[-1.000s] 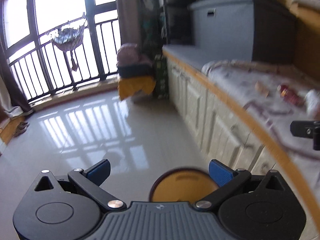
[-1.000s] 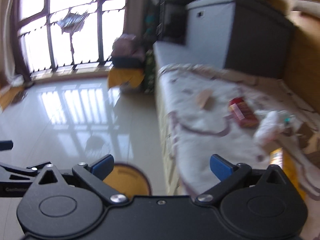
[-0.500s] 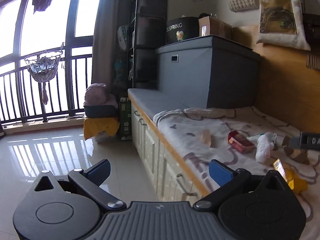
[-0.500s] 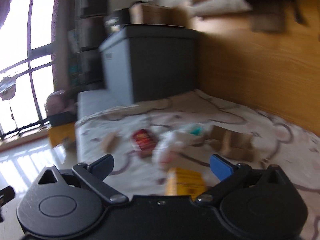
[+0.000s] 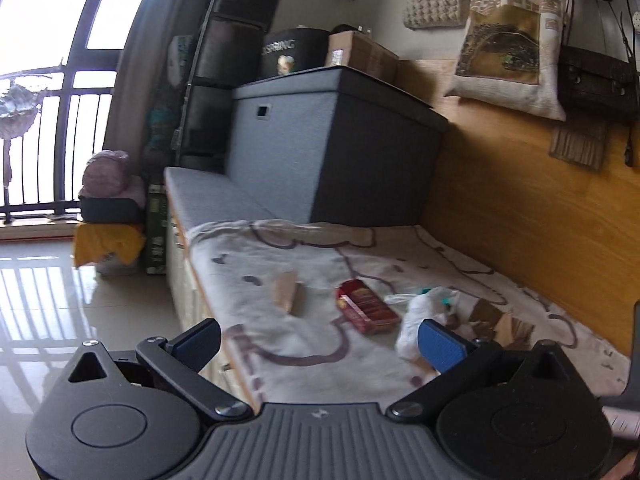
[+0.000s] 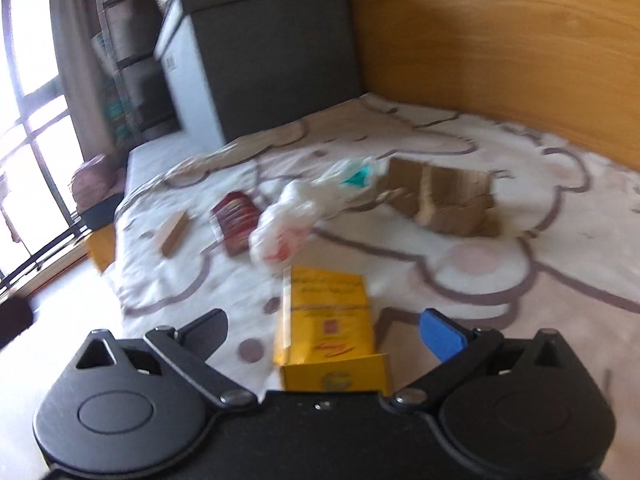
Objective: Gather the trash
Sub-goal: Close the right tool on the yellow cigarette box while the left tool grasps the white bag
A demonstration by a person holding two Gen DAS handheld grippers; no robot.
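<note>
R gripper (image 6: 323,334) hovers low over the blanket (image 6: 460,264), claw spread wide, nothing gripped. Yellow box (image 6: 330,320) lies flat between its fingers, at 12 o'clock from the gripper body, near end almost under it; can't tell if either pad touches the box. White plastic bag (image 6: 288,220), crumpled, sits just beyond the box at 11 o'clock, w/ a teal scrap (image 6: 358,178) at its far end. Red packet (image 6: 236,220) lies just beside the bag at its 9 o'clock; small tan cardboard piece (image 6: 174,232) further out the same way, apart from it. Torn brown cardboard (image 6: 444,200) sits at 1 o'clock from the box, near the bag's far end.

L gripper (image 5: 318,342) also wide, empty, held at the bed's edge. In the L wrist view the red packet (image 5: 366,306) is at 12 o'clock, tan piece (image 5: 286,290) at 11, white bag (image 5: 424,316) at 1, partly behind the R-side blue pad (image 5: 440,346). Grey storage box (image 5: 320,148) stands at the bed's far end against the wood wall panel (image 5: 520,216). Tote bag (image 5: 508,44) hangs above.
</note>
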